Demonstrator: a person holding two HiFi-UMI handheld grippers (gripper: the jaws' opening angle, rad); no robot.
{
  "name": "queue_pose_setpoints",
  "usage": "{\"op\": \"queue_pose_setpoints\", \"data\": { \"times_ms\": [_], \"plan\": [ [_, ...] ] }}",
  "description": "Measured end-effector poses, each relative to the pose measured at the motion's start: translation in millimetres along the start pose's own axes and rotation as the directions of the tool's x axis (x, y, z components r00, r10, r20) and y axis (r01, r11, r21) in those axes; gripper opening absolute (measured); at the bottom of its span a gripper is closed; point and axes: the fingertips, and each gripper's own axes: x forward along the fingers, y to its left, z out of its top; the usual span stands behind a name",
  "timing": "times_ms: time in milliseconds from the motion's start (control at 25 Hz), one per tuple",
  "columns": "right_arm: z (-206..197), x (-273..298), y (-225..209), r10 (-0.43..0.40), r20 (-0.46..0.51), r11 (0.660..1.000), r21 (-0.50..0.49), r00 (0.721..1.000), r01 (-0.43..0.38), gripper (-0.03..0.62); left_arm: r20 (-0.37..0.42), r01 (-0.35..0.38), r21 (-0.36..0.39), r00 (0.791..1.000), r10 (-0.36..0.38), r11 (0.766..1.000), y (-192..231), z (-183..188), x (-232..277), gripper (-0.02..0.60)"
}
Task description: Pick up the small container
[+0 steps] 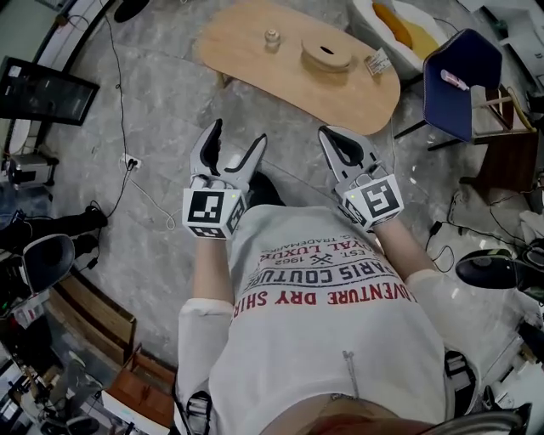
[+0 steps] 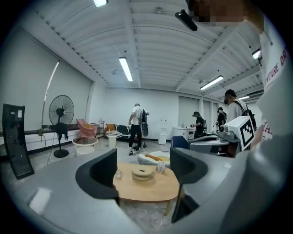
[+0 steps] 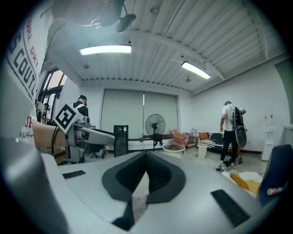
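The small container (image 1: 272, 38), a little jar with a knob on top, stands on the low wooden table (image 1: 255, 59) ahead of me; through the left gripper view it (image 2: 118, 173) shows at the table's left. Beside it lies a round wooden lidded box (image 1: 327, 56) and a small card (image 1: 378, 61). Both grippers hang near my chest, well short of the table. My left gripper (image 1: 231, 151) is open with nothing between its fingers (image 2: 103, 171). The right gripper (image 1: 342, 146) is shut and empty, its tips meeting (image 3: 145, 157).
A blue chair (image 1: 463, 81) and a white seat with an orange cushion (image 1: 399, 25) stand at the table's right end. A cable and socket (image 1: 129, 160) lie on the floor to the left. A standing fan (image 2: 61, 112) and several people (image 2: 136, 125) are farther back.
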Motion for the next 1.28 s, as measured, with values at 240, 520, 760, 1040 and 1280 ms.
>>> {"op": "queue_pose_setpoints", "data": {
  "times_ms": [240, 520, 760, 1040, 1280],
  "plan": [
    [28, 115, -16, -0.092, -0.031, 0.996, 0.015, 0.995, 0.092, -0.004, -0.013, 0.103, -0.009, 0.995, -0.103, 0.995, 115, 30, 50, 0.367],
    [36, 213, -44, -0.181, -0.059, 0.982, 0.047, 0.982, 0.184, -0.004, -0.072, 0.303, 0.049, 0.952, -0.299, 0.952, 192, 48, 113, 0.365],
    [13, 254, -82, -0.242, -0.120, 0.962, 0.098, 0.963, 0.254, -0.004, -0.107, 0.358, 0.004, 0.928, -0.356, 0.934, 221, 23, 180, 0.365],
    [-27, 288, -167, -0.249, -0.142, 0.955, 0.126, 0.958, 0.267, -0.003, -0.156, 0.387, 0.024, 0.912, -0.379, 0.922, 230, -19, 283, 0.365],
    [-61, 324, -248, -0.261, -0.163, 0.945, 0.156, 0.951, 0.286, -0.003, -0.198, 0.423, 0.032, 0.891, -0.409, 0.906, 230, -55, 371, 0.367]
  ]
}}
